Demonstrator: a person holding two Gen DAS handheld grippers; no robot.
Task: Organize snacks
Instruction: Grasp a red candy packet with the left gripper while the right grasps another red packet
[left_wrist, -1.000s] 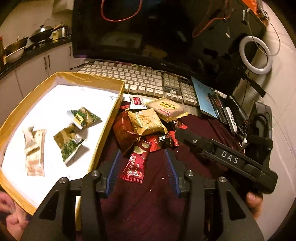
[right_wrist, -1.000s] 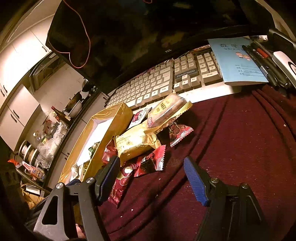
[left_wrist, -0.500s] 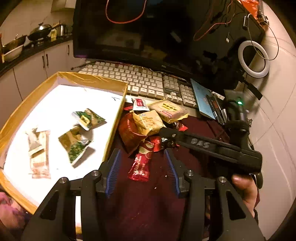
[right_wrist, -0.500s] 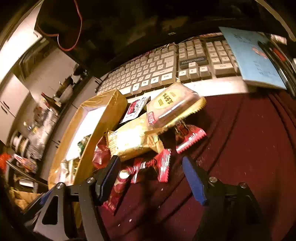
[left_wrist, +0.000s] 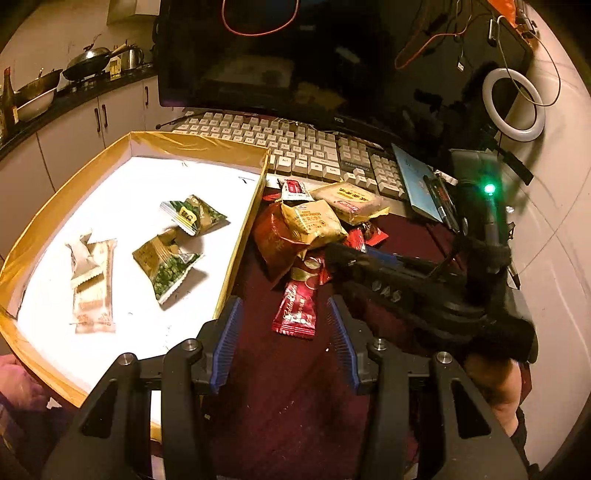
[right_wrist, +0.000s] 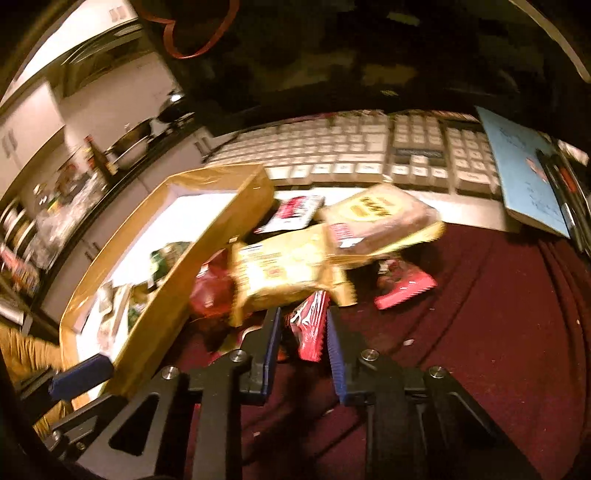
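Counting the snacks first, you have four packets lying inside the gold-edged tray: two green ones and two pale ones, all on its white floor. Beside the tray, on the dark red cloth that covers the desk, sits a loose pile: a yellow packet, a clear-wrapped cake, a large red bag, a white-and-red packet and several small red packets, some hidden under the others, so you cannot get an exact count. A long red packet lies apart at the near edge of the pile. Your left tongs hang above the cloth with the blue pads wide apart, holding nothing, just short of that long packet. Your right tongs have their pads drawn close on either side of a small red packet at the front of the pile; the blur makes it impossible to tell if they grip it. Behind the pile are one keyboard, one dark monitor, a blue booklet with pens, and a ring light. Kitchen cabinets and pans stand at the far left.
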